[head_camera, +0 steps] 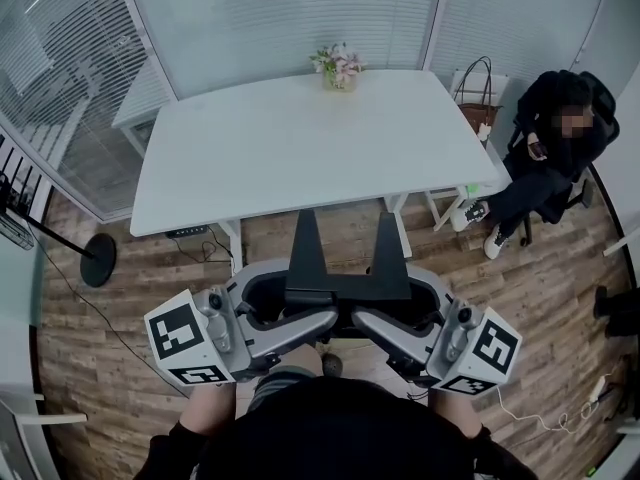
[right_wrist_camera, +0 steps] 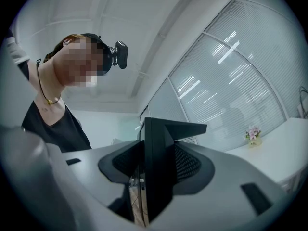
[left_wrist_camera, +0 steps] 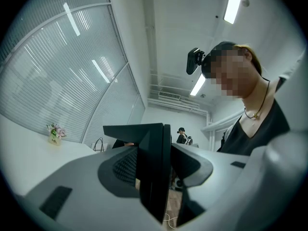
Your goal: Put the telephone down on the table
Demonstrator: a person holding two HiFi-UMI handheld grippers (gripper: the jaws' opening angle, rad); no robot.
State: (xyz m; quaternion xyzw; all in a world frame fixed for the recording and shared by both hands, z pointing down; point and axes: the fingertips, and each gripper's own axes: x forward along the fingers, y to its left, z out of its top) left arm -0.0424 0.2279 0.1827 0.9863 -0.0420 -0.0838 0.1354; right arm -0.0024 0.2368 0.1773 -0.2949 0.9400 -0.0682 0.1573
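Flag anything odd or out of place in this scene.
No telephone shows in any view. The white table bears only a flower vase at its far edge, and neither the left gripper nor the right gripper holds one. Nothing looks spilled or askew.

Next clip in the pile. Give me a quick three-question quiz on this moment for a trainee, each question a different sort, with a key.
1. True or false: a telephone already lies on the white table.
2. Multiple choice: the vase of flowers stands at the table's A) near edge, B) far edge, C) left corner.
3. Short answer: where in the head view is the seated person?

Key:
1. False. The vase is the only thing seen on the table.
2. B.
3. At the right, beyond the table's right end, next to a brown handbag.
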